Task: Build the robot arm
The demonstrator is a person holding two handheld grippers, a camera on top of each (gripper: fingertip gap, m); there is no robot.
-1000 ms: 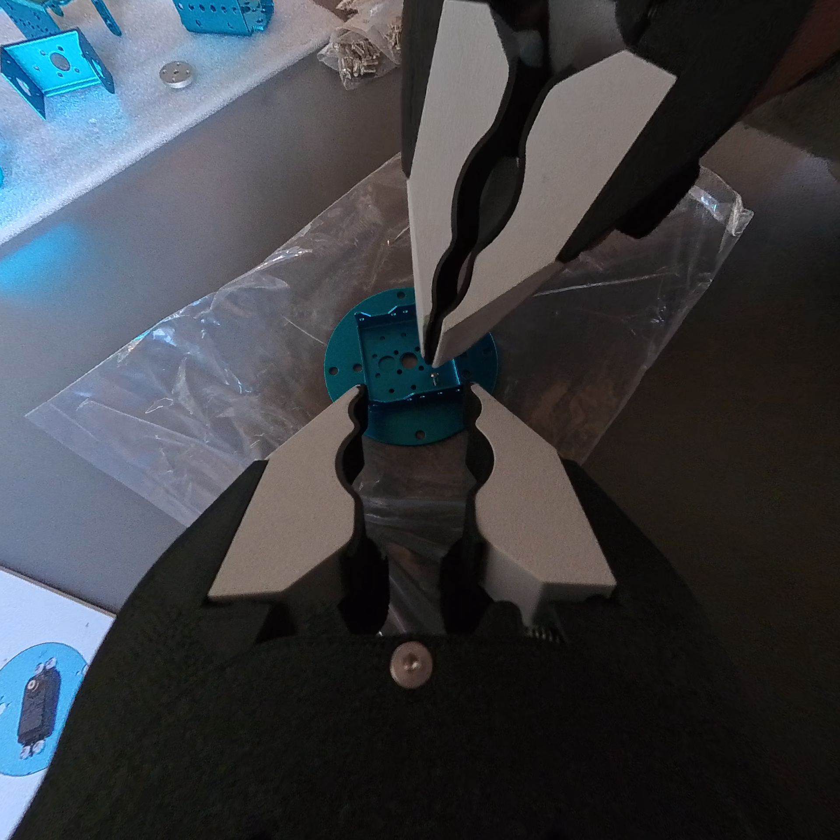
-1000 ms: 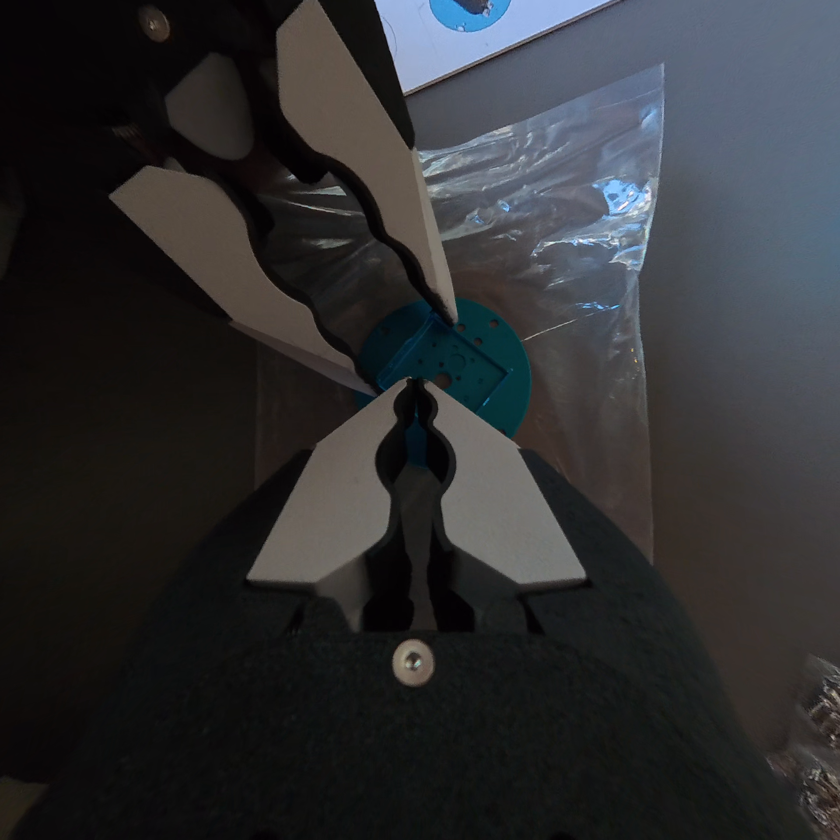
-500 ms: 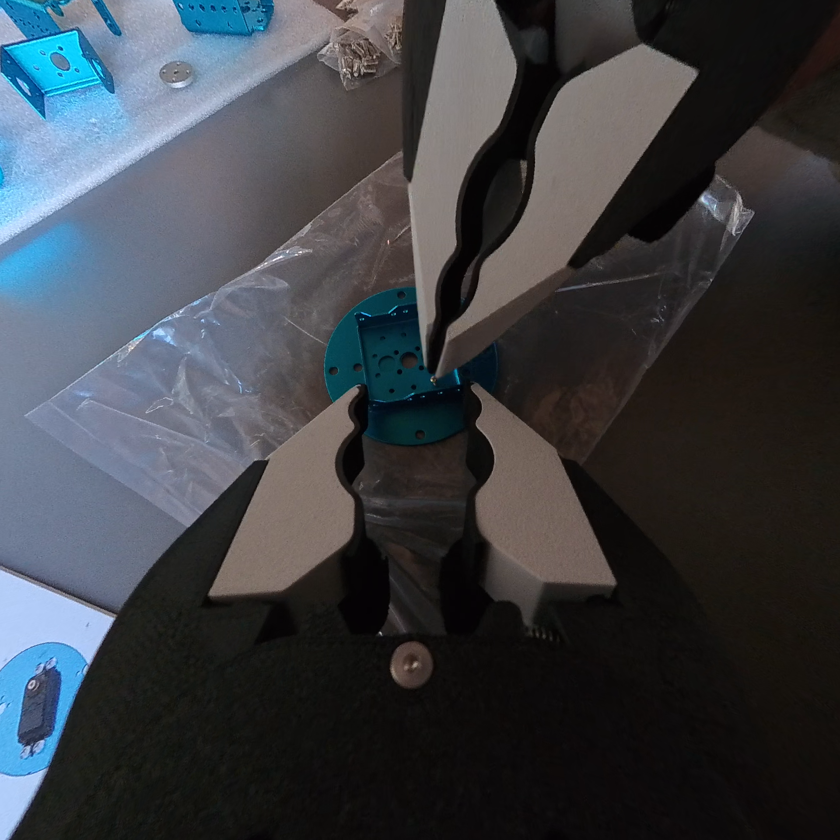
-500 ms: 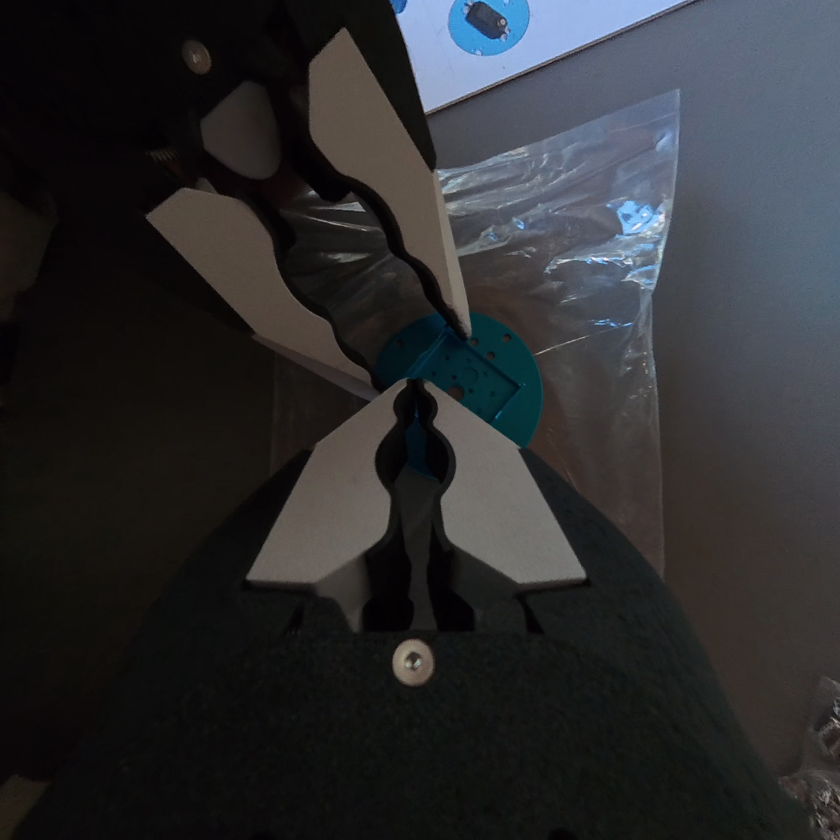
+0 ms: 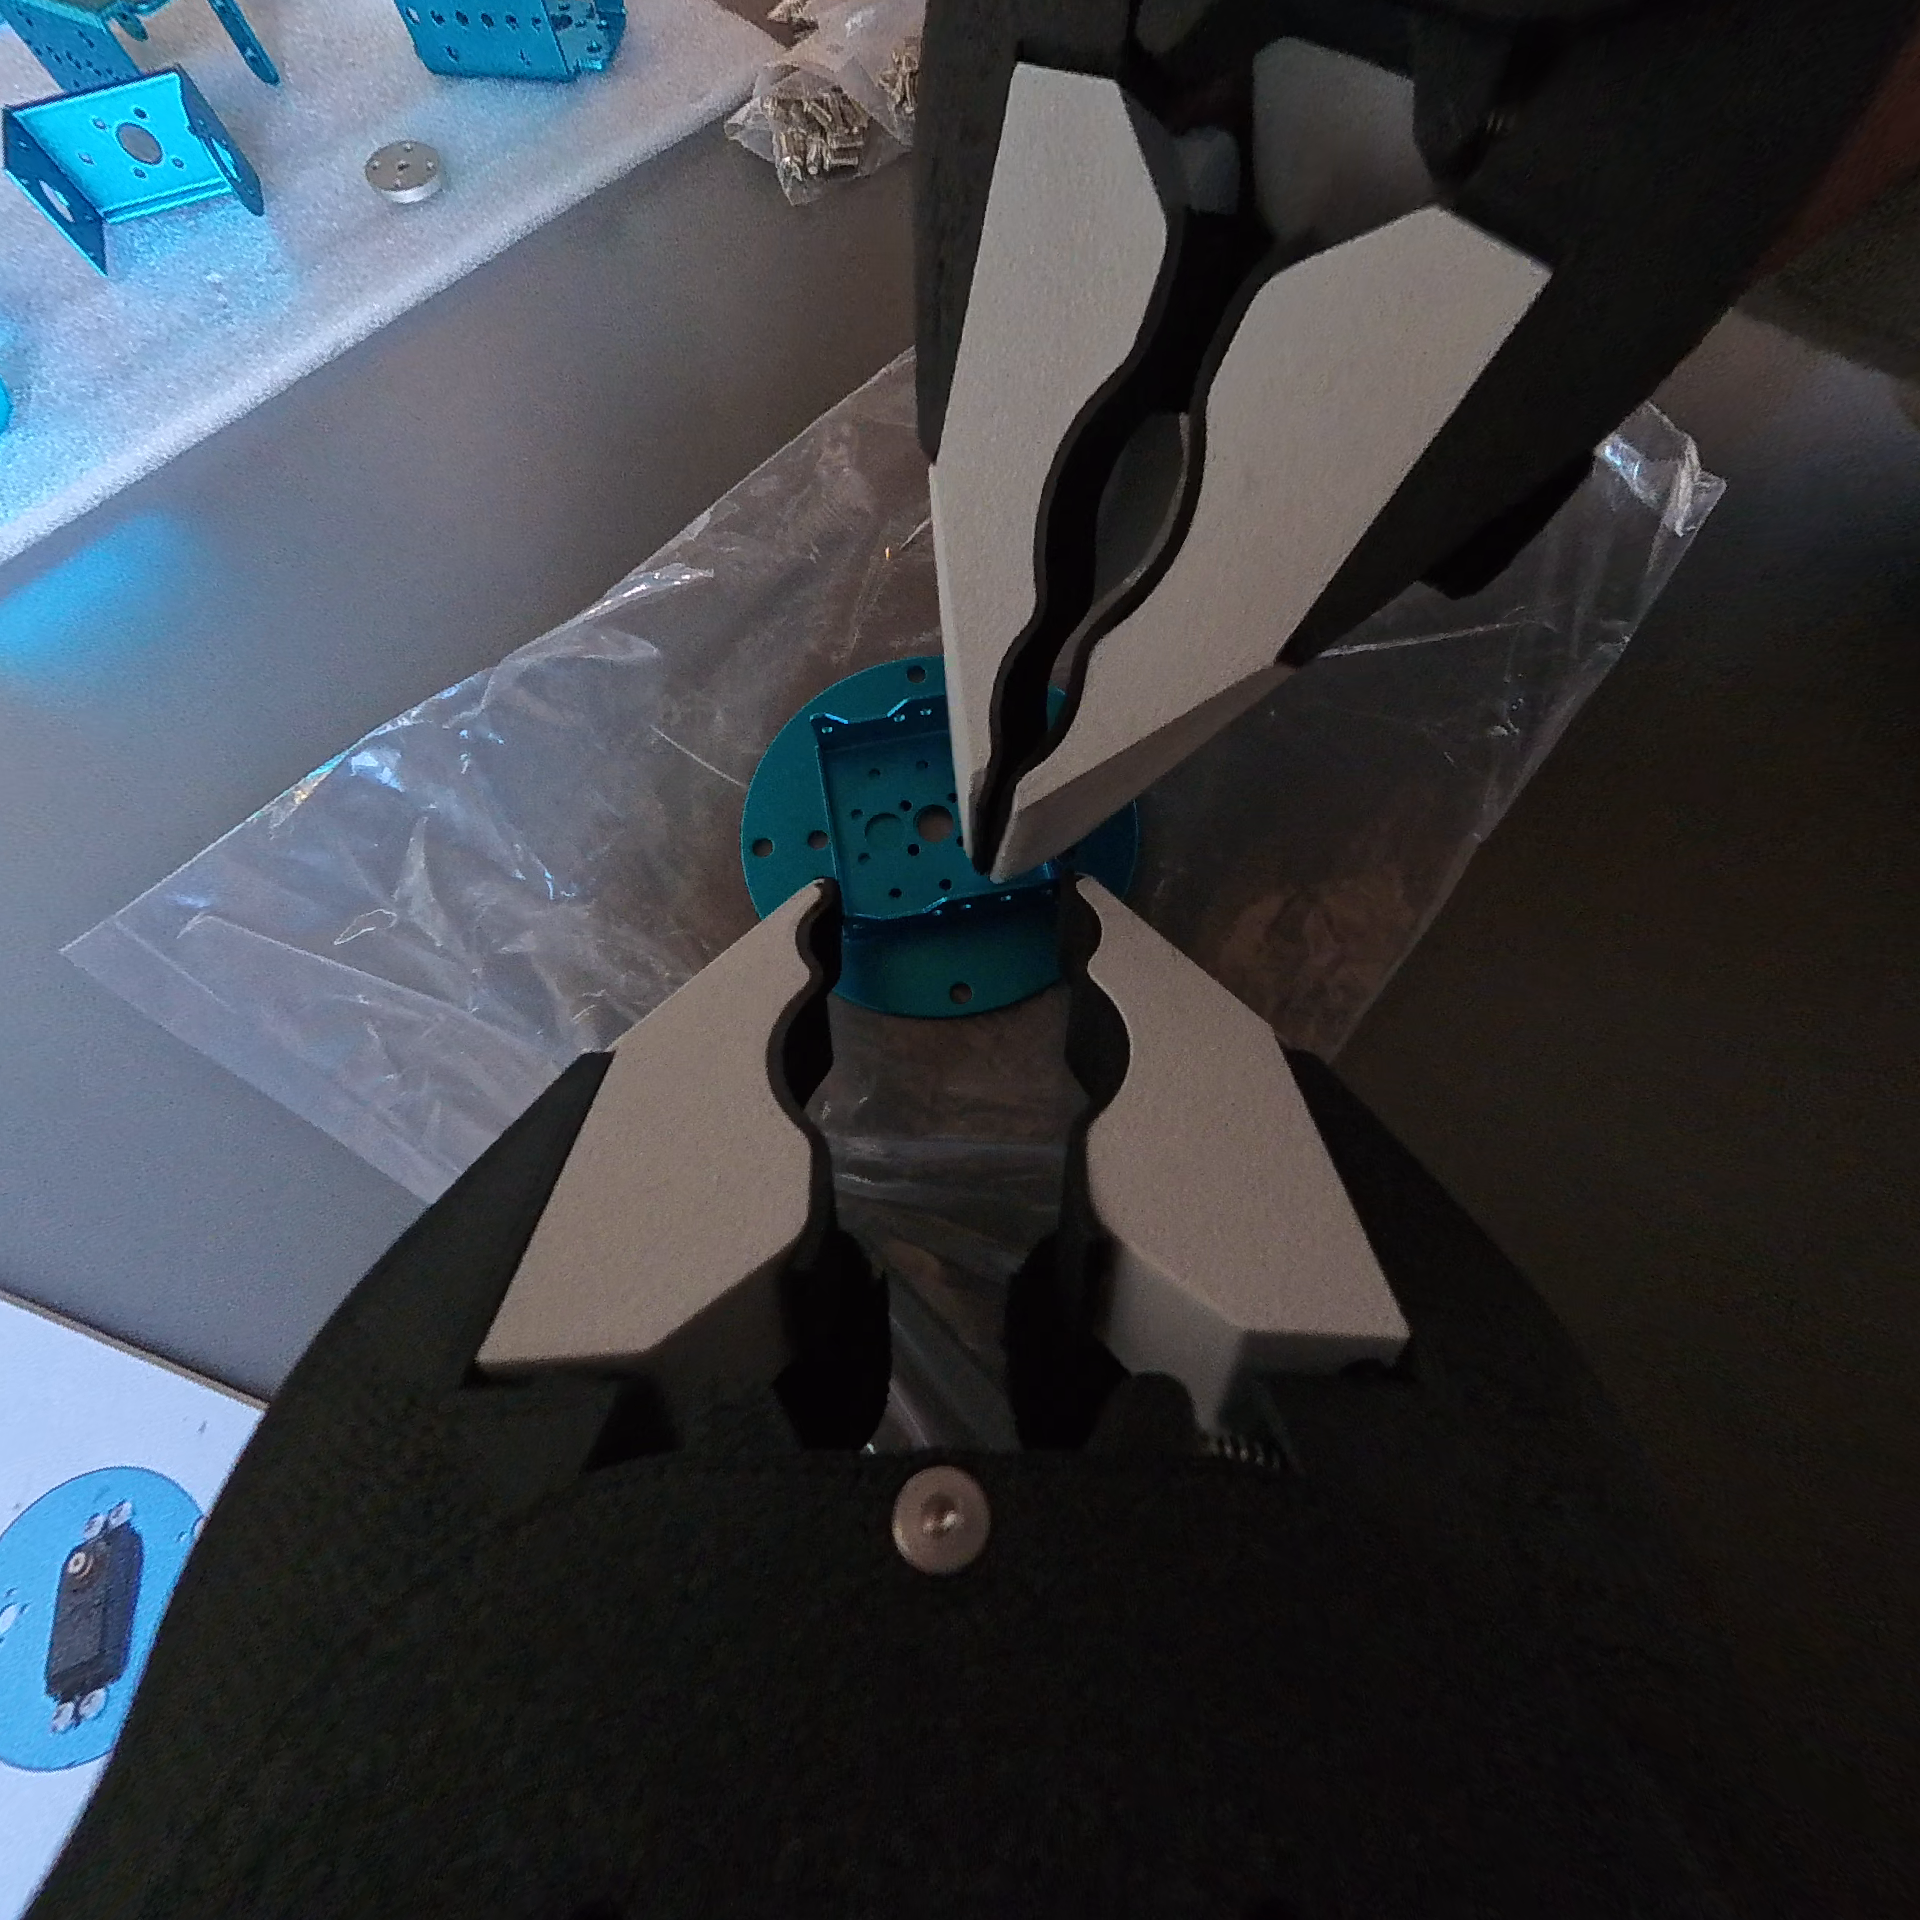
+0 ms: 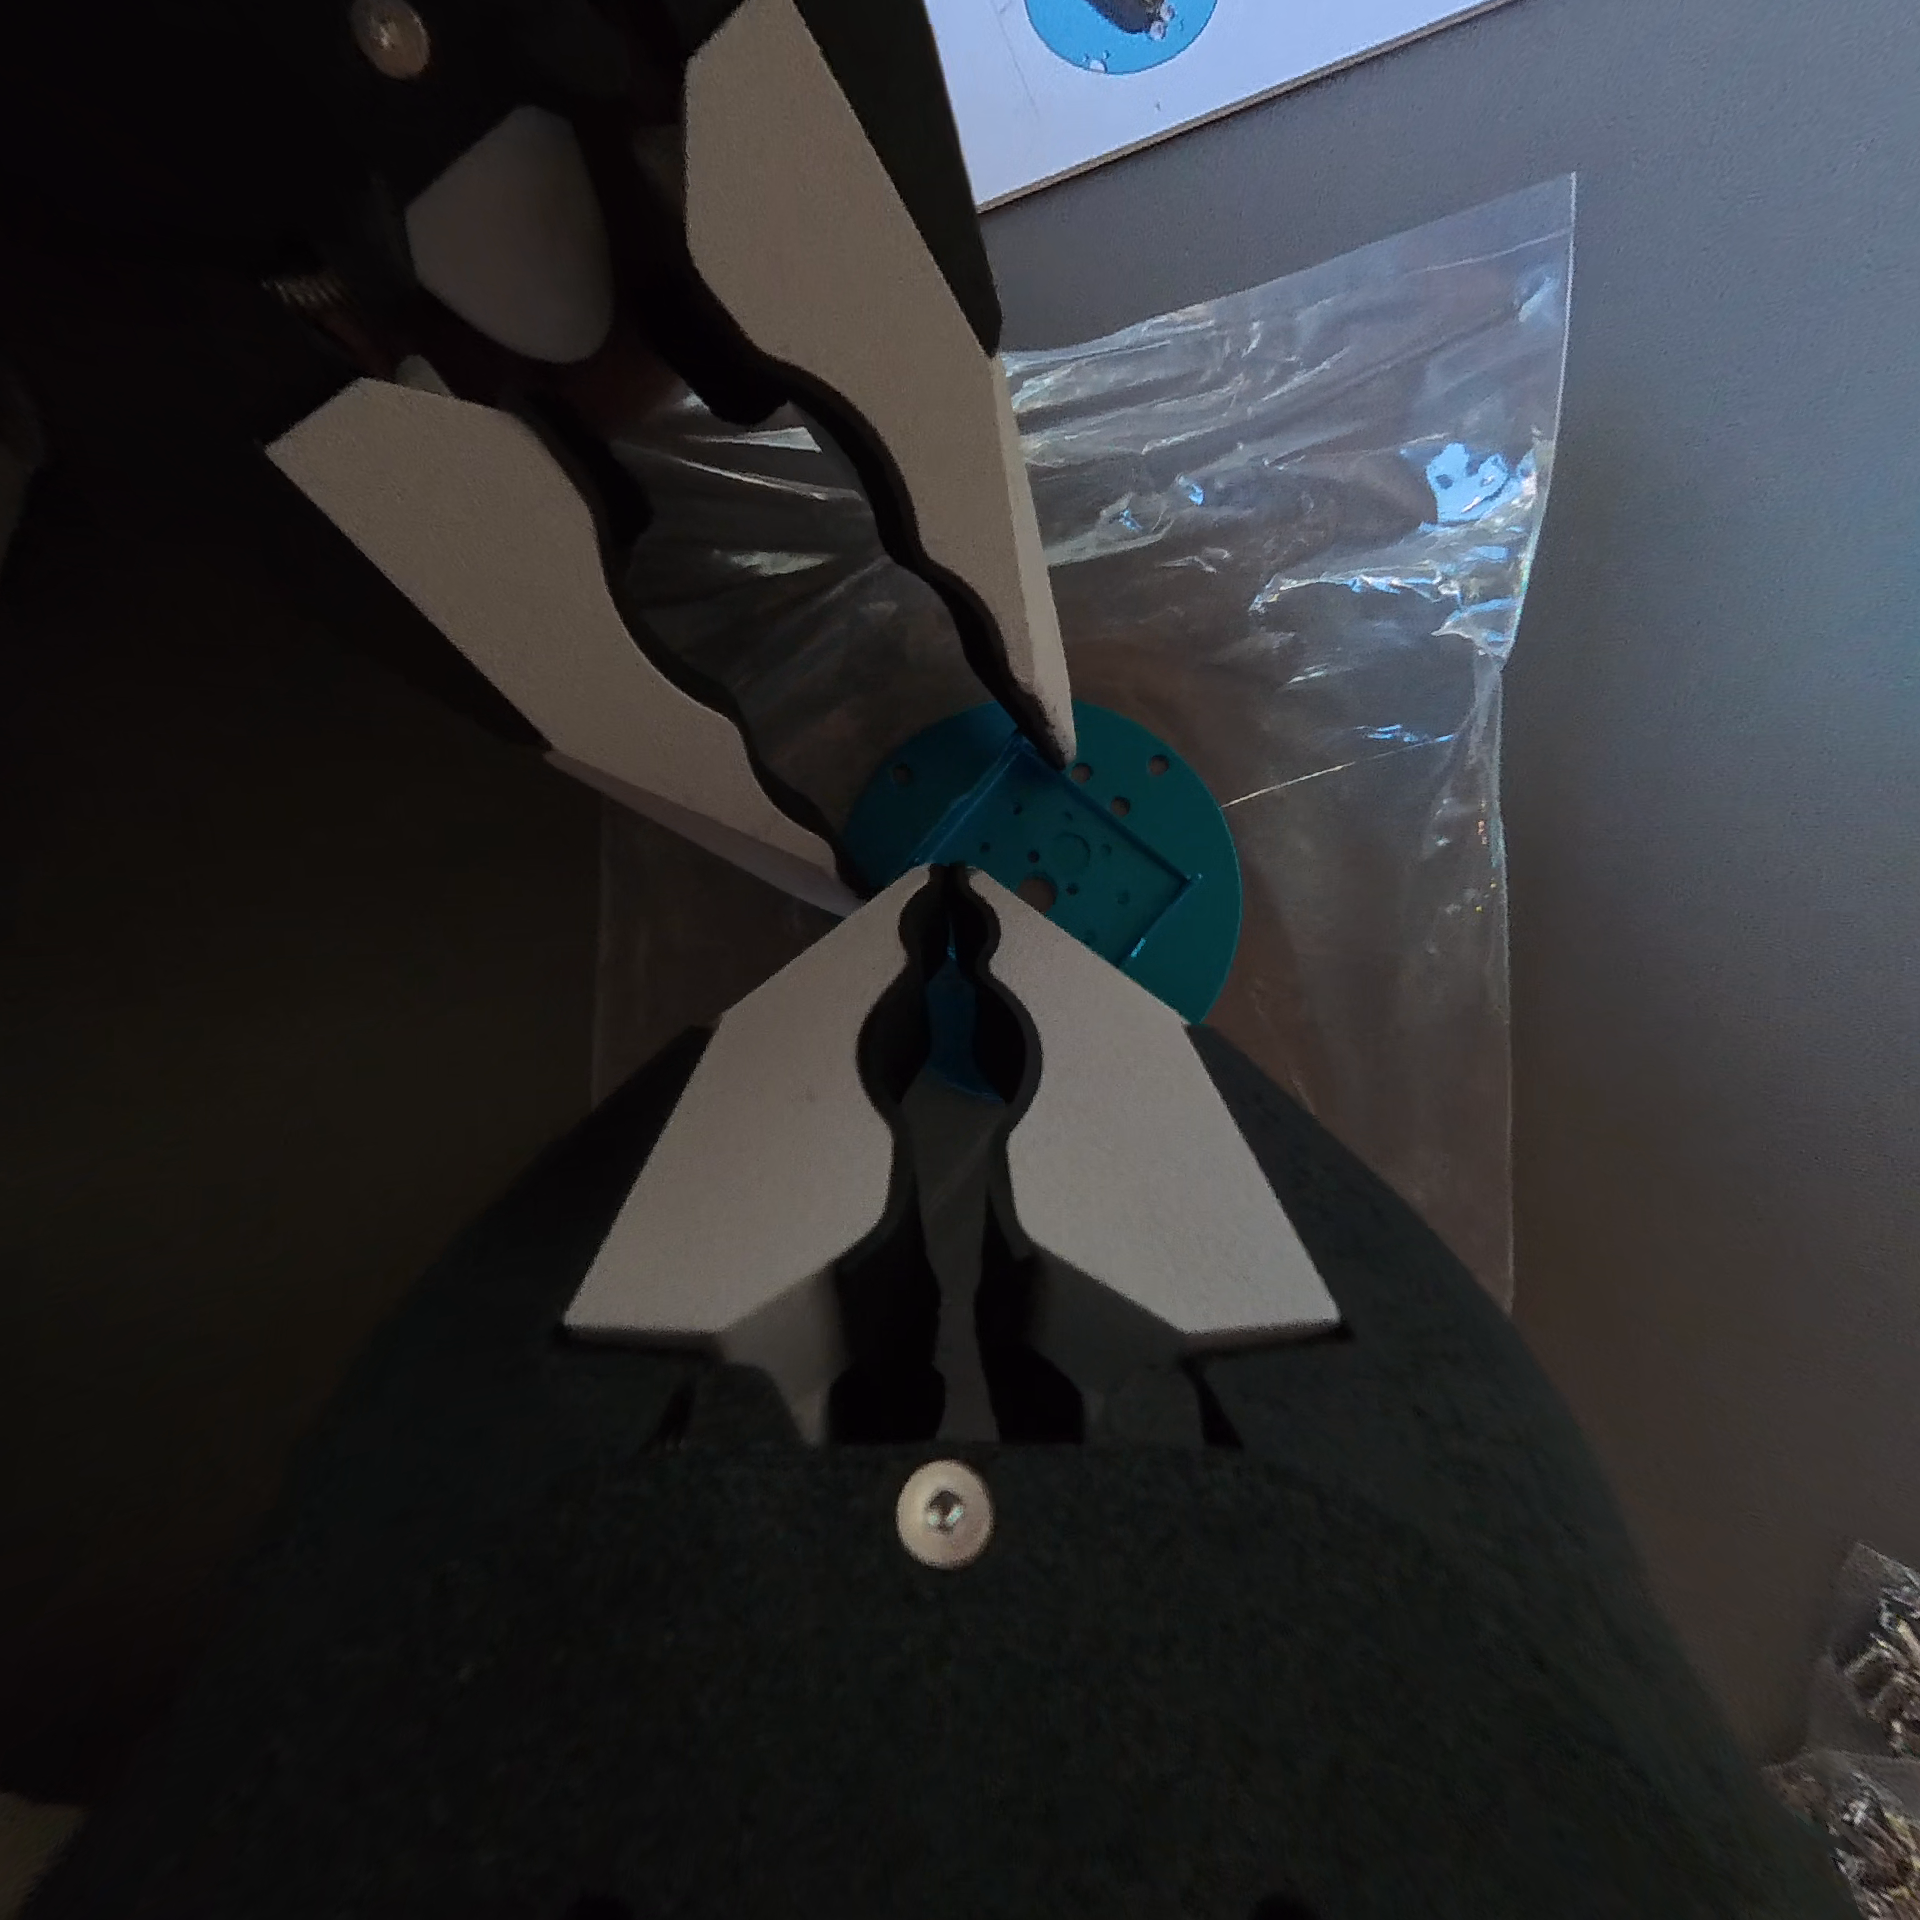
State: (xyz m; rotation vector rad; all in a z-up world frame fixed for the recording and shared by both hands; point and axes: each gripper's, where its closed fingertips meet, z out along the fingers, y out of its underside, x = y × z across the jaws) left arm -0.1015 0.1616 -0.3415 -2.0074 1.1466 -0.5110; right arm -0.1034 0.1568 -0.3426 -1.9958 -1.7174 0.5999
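Straddling the near wall of a square blue bracket (image 5: pixel 894 831), the left gripper (image 5: pixel 945 894) stands with its jaws parted, one fingertip at each near corner of the bracket, touching or just beside it; whether it presses on the metal I cannot tell. The bracket sits on a round blue plate (image 5: pixel 940 977), and both lie on a clear plastic bag (image 5: pixel 436 883) spread on the grey table (image 5: pixel 312 416). From the far side the right gripper (image 5: pixel 987 857) comes down steeply, its fingers drawn together to a narrow point whose tip meets the bracket's drilled floor near the right-hand wall; if anything small is pinched there, it is too tiny to make out. In the right wrist view the right gripper (image 6: pixel 951 883) has its closed tips at the bracket's nearest corner, the bracket (image 6: pixel 1070 852) lying diamond-wise just ahead, and the left gripper (image 6: pixel 945 821) reaches in from the upper left. So both grippers meet at the one bracket, the left across its edge, the right within it. Farther off lie more blue brackets (image 5: pixel 125 156), a bag of screws (image 5: pixel 831 125) and a printed sheet (image 5: pixel 94 1558).
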